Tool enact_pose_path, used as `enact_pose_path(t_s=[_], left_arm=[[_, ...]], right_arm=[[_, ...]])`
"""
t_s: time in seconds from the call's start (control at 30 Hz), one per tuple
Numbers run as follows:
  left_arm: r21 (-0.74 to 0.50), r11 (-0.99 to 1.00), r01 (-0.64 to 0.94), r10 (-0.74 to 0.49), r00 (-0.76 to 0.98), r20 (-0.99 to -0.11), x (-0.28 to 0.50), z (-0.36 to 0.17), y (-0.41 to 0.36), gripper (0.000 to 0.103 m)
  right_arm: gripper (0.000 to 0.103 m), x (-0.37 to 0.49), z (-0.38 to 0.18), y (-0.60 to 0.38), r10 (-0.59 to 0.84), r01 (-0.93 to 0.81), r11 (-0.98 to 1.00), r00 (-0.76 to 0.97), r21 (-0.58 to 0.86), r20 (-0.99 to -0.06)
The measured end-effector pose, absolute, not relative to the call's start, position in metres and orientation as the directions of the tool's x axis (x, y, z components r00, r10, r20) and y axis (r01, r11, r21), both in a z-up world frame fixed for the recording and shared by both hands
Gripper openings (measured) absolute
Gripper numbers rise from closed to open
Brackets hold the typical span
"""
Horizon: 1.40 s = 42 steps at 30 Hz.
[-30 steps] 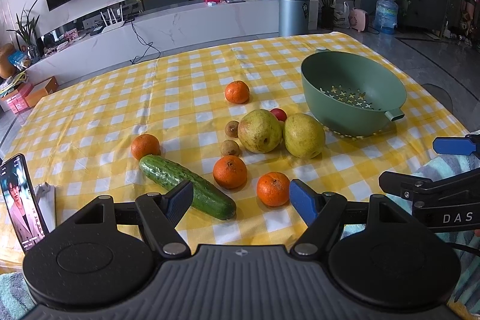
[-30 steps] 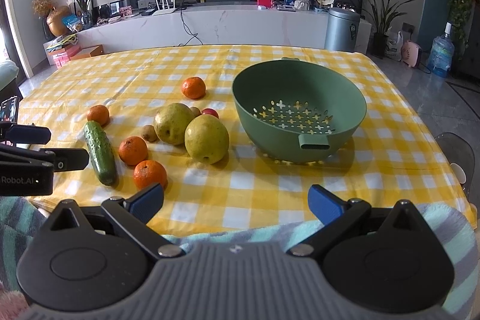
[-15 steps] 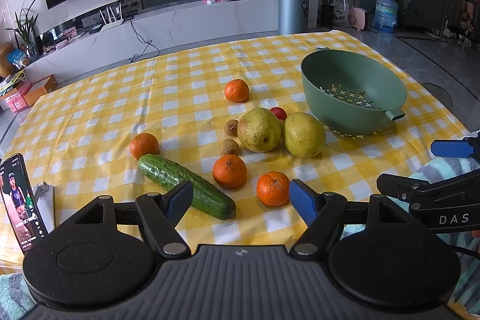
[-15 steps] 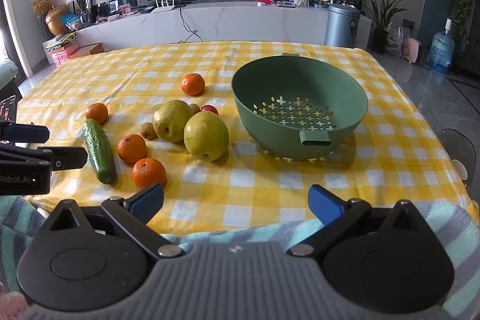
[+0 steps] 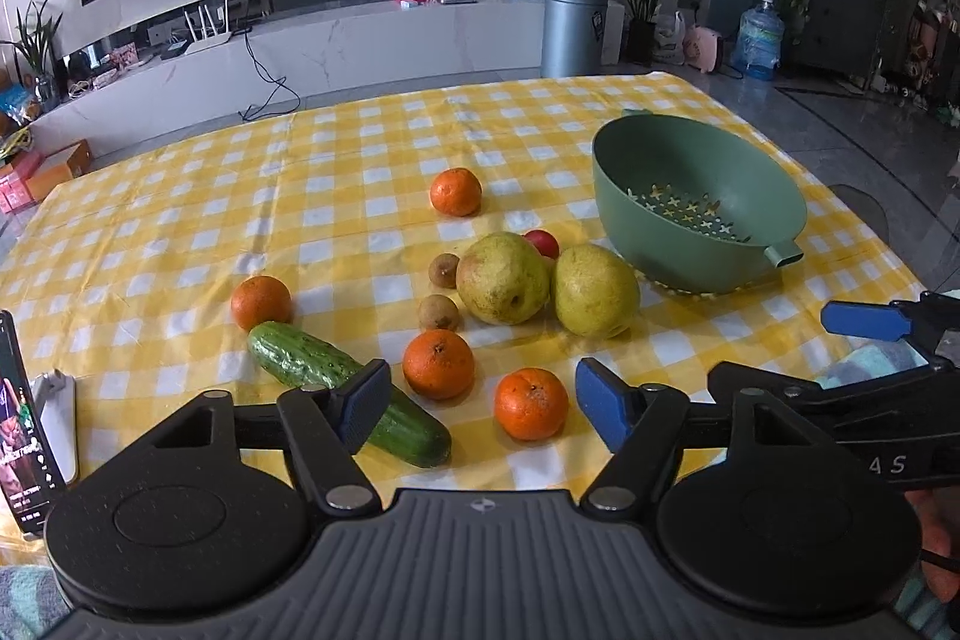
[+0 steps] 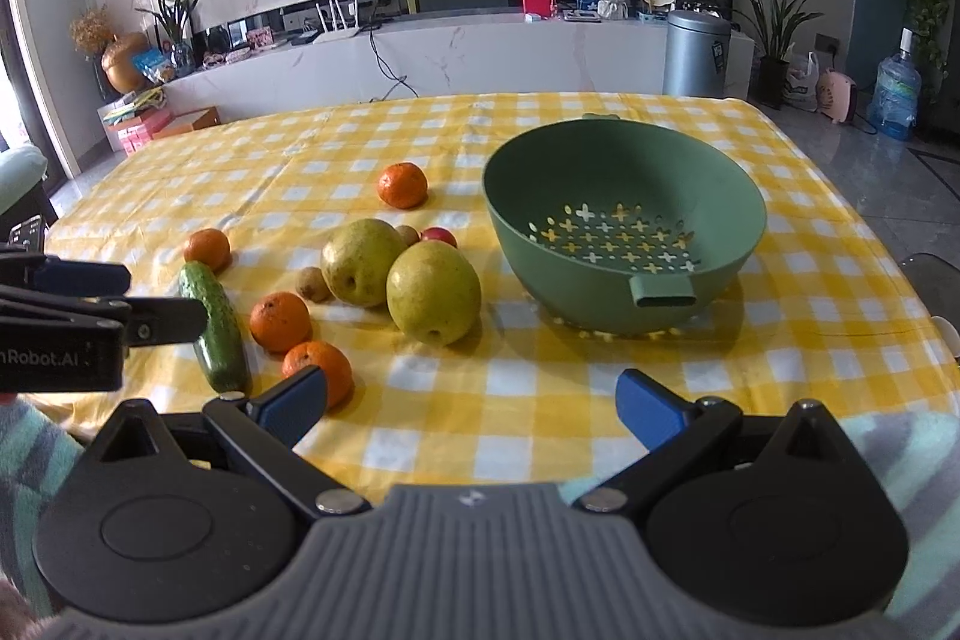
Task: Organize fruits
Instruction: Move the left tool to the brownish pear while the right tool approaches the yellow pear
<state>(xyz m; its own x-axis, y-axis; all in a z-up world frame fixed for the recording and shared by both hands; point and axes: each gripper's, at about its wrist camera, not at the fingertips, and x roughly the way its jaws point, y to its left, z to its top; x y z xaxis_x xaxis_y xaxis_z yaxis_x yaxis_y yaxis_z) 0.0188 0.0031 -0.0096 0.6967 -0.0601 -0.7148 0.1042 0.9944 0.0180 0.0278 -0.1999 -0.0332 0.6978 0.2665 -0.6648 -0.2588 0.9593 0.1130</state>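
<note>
On the yellow checked cloth lie two yellow-green pears (image 5: 503,277) (image 5: 594,289), several oranges, the nearest (image 5: 531,403), two kiwis (image 5: 439,311), a small red fruit (image 5: 542,242) and a cucumber (image 5: 312,364). An empty green colander (image 5: 660,244) stands to their right, also in the right wrist view (image 6: 540,268). My left gripper (image 5: 483,403) hovers before the near fruit, its jaws wide and closing, gripping nothing. The nearest orange shows in the gap but rests on the cloth. My right gripper (image 6: 473,409) is open and empty at the table's near edge.
A phone (image 5: 24,424) with a lit screen and a white object (image 5: 57,412) sit at the near left corner. A striped towel (image 6: 900,460) covers the near edge. A TV wall, a low cabinet and a grey bin (image 5: 573,28) stand beyond the table.
The left gripper's fingers stand slightly closer together. The fruit and the colander have not moved.
</note>
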Motion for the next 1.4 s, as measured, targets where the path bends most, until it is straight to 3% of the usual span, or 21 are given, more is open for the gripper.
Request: enact_pose_path(t_s=[0.1, 0.23, 0.3, 0.43, 0.57, 0.73, 0.9, 1.07, 1.4], left_arm=[[0.041, 0.993, 0.107, -0.047, 0.703, -0.709, 0.024, -0.011, 0.001, 0.08], [0.001, 0.992, 0.124, -0.086, 0.693, -0.716, 0.034, -0.012, 0.003, 0.071], [-0.016, 0.991, 0.132, -0.104, 0.695, -0.711, 0.039, -0.012, 0.004, 0.07], [0.027, 0.99, 0.139, -0.078, 0.696, -0.714, 0.052, -0.013, 0.0, 0.064], [0.069, 0.992, 0.105, -0.028, 0.721, -0.692, 0.063, -0.015, 0.002, 0.064], [0.073, 0.991, 0.112, -0.033, 0.735, -0.677, 0.081, -0.023, 0.006, 0.072], [0.022, 0.986, 0.163, -0.102, 0.709, -0.698, 0.097, -0.037, 0.009, 0.078], [0.004, 0.992, 0.124, -0.086, 0.708, -0.701, 0.104, -0.049, 0.012, 0.078], [-0.247, 0.963, 0.105, -0.252, 0.673, -0.696, 0.121, -0.067, 0.035, 0.078]], right_arm=[[0.098, 0.035, -0.036, -0.196, 0.272, -0.256, 0.959, 0.702, 0.123, -0.658], [0.098, 0.046, -0.038, -0.191, 0.254, -0.24, 0.964, 0.717, 0.113, -0.649], [0.093, 0.052, -0.04, -0.189, 0.259, -0.241, 0.963, 0.715, 0.119, -0.649], [0.092, 0.063, -0.046, -0.184, 0.257, -0.248, 0.963, 0.724, 0.106, -0.64], [0.092, 0.074, -0.05, -0.181, 0.287, -0.264, 0.955, 0.715, 0.134, -0.637], [0.09, 0.09, -0.058, -0.168, 0.259, -0.266, 0.96, 0.742, 0.083, -0.619], [0.074, 0.104, -0.069, -0.163, 0.265, -0.278, 0.957, 0.709, 0.087, -0.653], [0.067, 0.114, -0.077, -0.163, 0.274, -0.263, 0.957, 0.691, 0.12, -0.669], [0.064, 0.126, -0.089, -0.156, 0.301, -0.274, 0.949, 0.649, 0.155, -0.699]])
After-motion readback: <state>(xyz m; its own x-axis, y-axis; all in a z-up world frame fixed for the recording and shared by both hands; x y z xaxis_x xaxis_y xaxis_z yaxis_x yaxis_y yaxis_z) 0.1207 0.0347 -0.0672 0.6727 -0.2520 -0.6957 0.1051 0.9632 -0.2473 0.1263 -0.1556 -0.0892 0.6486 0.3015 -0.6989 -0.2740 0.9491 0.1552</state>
